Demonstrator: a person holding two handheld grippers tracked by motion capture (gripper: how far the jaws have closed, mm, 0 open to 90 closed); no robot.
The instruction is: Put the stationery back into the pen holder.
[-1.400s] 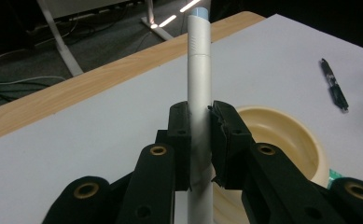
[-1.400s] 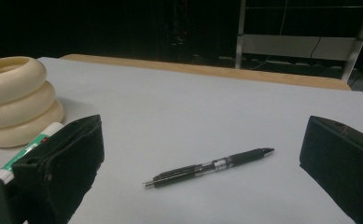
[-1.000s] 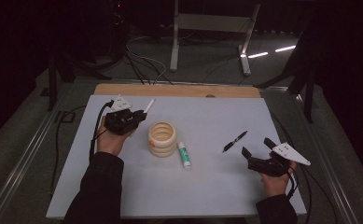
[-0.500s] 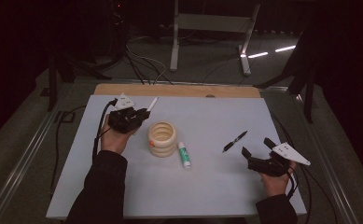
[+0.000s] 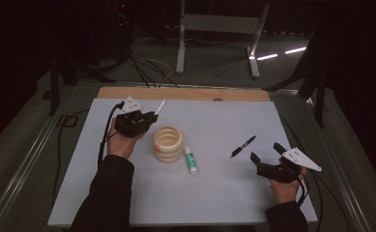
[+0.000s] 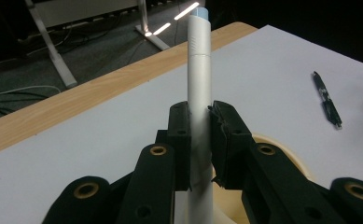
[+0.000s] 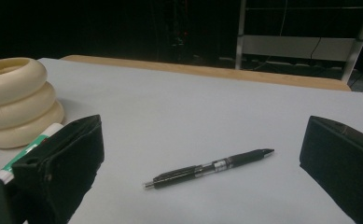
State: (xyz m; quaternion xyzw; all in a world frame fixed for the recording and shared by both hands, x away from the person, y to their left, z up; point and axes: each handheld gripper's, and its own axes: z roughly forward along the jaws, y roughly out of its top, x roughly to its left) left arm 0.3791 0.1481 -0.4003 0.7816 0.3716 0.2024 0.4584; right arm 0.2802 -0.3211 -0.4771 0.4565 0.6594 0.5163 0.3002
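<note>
Movement is slight: the left gripper (image 5: 147, 117), clamped on the white pen (image 6: 200, 93), has edged toward the ringed cream holder (image 5: 168, 143), probably to drop it in, while the right gripper (image 5: 267, 159) waits wide open near the black pen (image 5: 243, 146).

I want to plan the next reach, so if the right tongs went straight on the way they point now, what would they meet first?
Most likely the black pen: it lies on the white table just ahead of the open right tongs, between the two jaws' lines. Depth is hard to judge, so they might pass just above it.

A smooth matt white pen (image 6: 199, 93), a glossy black plastic pen (image 7: 210, 169), a wooden table edge (image 5: 185, 94).
</note>
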